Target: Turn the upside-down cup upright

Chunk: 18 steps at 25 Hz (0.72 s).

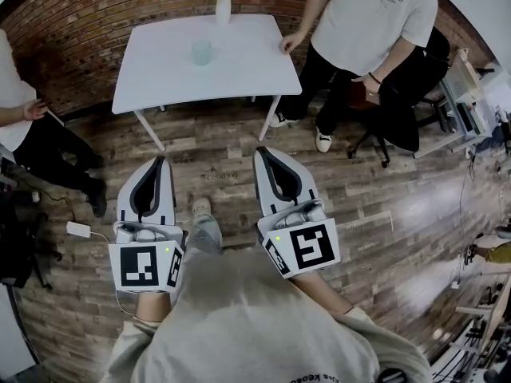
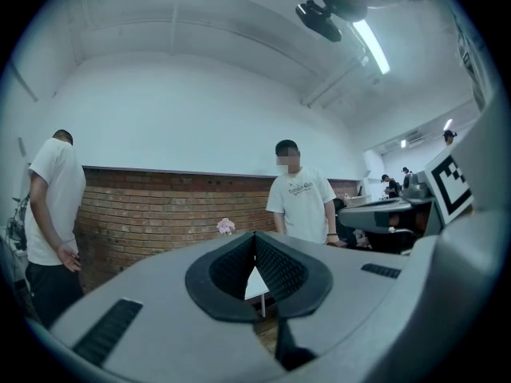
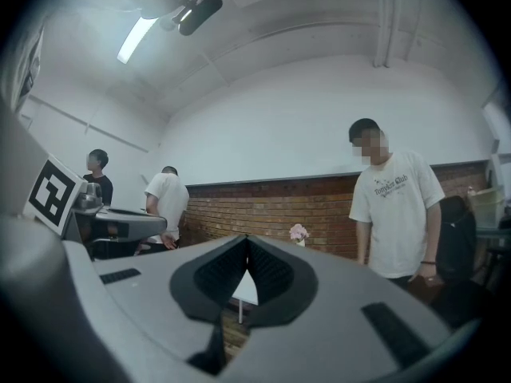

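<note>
The cup [image 1: 201, 52] stands on the white table [image 1: 152, 82] in the upper middle of the frame, well apart from us. Our left gripper [image 1: 159, 166] and right gripper [image 1: 263, 153] are clenched, empty. The cup looks light and maybe slippery, so we would take it by its side wall

Quantities in the head view:
- one tabletop [image 1: 239, 66]
- one cup [image 1: 201, 52]
- one flower vase [image 1: 223, 8]
- two tools: left tool [image 1: 162, 163], right tool [image 1: 261, 152]
- two bystanders: person at the left [image 1: 14, 106], person at the right [image 1: 367, 18]
</note>
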Tool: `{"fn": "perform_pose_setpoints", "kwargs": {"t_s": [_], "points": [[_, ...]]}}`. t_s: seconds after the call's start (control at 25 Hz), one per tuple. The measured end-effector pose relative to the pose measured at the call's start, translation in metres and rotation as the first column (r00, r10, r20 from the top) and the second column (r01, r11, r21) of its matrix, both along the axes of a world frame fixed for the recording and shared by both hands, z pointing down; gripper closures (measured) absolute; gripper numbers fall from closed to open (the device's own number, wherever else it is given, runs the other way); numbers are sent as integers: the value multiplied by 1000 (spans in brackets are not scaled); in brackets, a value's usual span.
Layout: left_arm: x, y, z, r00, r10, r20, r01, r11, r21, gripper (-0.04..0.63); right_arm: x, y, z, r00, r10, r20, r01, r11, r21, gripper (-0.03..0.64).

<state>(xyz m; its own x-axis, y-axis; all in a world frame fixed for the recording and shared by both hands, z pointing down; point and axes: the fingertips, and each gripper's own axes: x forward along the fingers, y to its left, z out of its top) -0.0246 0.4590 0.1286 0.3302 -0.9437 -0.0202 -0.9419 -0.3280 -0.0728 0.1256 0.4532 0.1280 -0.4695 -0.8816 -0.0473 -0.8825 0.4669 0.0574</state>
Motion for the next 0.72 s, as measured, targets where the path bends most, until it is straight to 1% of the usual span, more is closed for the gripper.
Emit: {"fn": "perform_pose_setpoints", "kwargs": {"t_s": [0.16, 0.32, 0.52, 0.72], "points": [[-6, -34, 3, 1000, 6, -7, -6, 1000, 4, 588, -8, -32, 1, 1000, -2, -17, 2, 1000, 7, 611], [-16, -80, 6, 1000, 21, -8, -21, 1000, 8, 588, -21, -75, 4, 1000, 2, -20, -2, 1000, 13, 611], [-31, -161, 7, 999, 47, -4, -47, 999, -9, 588, -42, -153, 4, 1000, 14, -26, -14, 1000, 0, 609], [-44, -255, 5, 996, 86, 19, -86, 996, -32, 588, -60, -240, 0, 999, 28, -23, -28, 1000, -12, 609]]}}
